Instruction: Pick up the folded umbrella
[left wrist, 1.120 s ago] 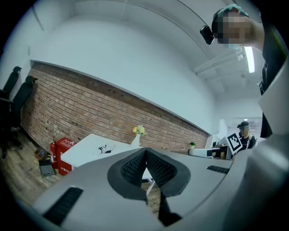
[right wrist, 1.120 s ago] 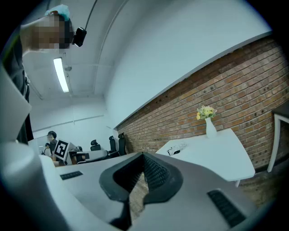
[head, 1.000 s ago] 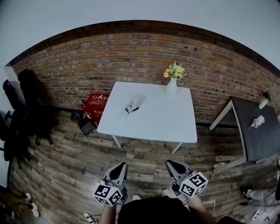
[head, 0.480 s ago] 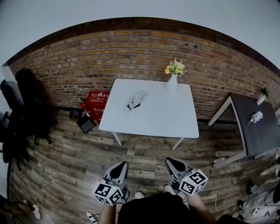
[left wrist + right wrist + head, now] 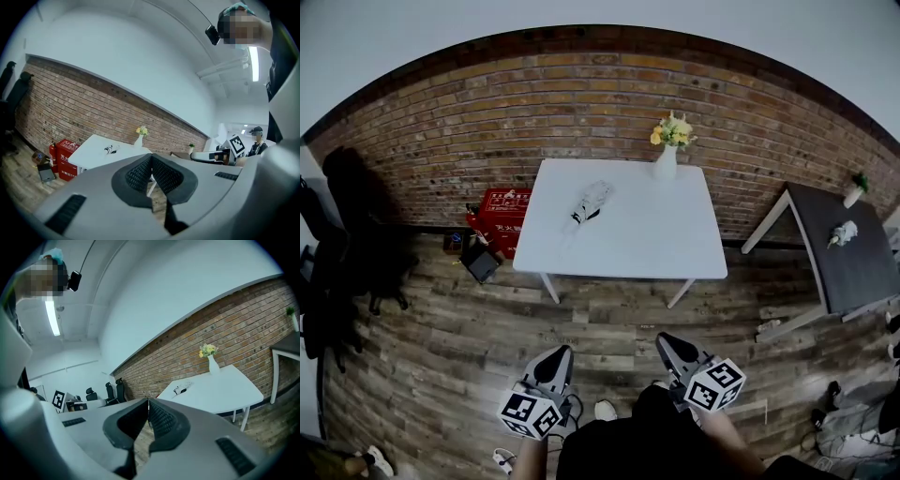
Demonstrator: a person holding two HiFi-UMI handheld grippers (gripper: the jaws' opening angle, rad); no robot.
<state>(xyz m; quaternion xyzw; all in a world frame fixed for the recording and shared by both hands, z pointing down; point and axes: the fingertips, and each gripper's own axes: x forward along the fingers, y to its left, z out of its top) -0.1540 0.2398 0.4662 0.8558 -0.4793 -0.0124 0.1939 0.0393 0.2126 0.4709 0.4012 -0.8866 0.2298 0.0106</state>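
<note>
The folded umbrella (image 5: 591, 202), pale with a dark handle end, lies on the white table (image 5: 647, 244) toward its far left; it also shows small in the left gripper view (image 5: 110, 150) and the right gripper view (image 5: 180, 389). My left gripper (image 5: 562, 352) is held low over the wood floor, well short of the table, its jaws shut with nothing between them. My right gripper (image 5: 667, 339) is beside it, also shut and empty. Both point toward the table.
A white vase of yellow flowers (image 5: 667, 150) stands at the table's far edge by the brick wall. A red box (image 5: 502, 217) and a dark case (image 5: 480, 265) sit on the floor left of the table. A dark side table (image 5: 844, 258) stands at right, office chairs (image 5: 323, 272) at left.
The table and wall have shifted slightly up and away in the head view. Both grippers sit a little lower in the frame and stay shut.
</note>
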